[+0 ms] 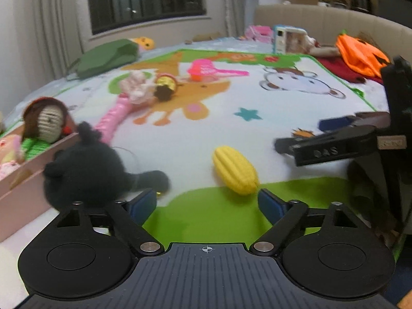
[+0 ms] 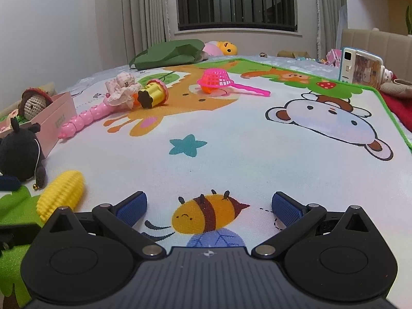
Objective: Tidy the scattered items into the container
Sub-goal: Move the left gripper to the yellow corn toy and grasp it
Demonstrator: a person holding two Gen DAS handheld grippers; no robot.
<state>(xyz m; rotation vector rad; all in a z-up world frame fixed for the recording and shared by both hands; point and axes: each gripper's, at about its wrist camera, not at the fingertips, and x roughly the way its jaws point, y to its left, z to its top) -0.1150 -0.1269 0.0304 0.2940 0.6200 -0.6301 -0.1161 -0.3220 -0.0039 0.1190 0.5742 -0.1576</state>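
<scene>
My left gripper (image 1: 207, 202) is open and empty, low over the play mat, just short of a yellow toy corn (image 1: 234, 170). A black crochet toy (image 1: 87, 170) lies to its left, against the pink box (image 1: 28, 188), which holds a brown-haired crochet doll (image 1: 47, 119). My right gripper (image 2: 208, 206) is open and empty above the printed bee. In its view the corn (image 2: 61, 194) and black toy (image 2: 19, 154) lie at the left by the box (image 2: 55, 126). Farther off lie a pink wand (image 2: 87, 118), a yellow cup toy (image 2: 152, 95) and a pink strainer (image 2: 217, 81).
The right gripper's fingers (image 1: 332, 139) reach in from the right of the left wrist view. A green bag (image 2: 167, 52), a phone-like toy (image 2: 360, 68), an orange pumpkin cloth (image 1: 360, 54) and red cloth lie around the mat's far edges.
</scene>
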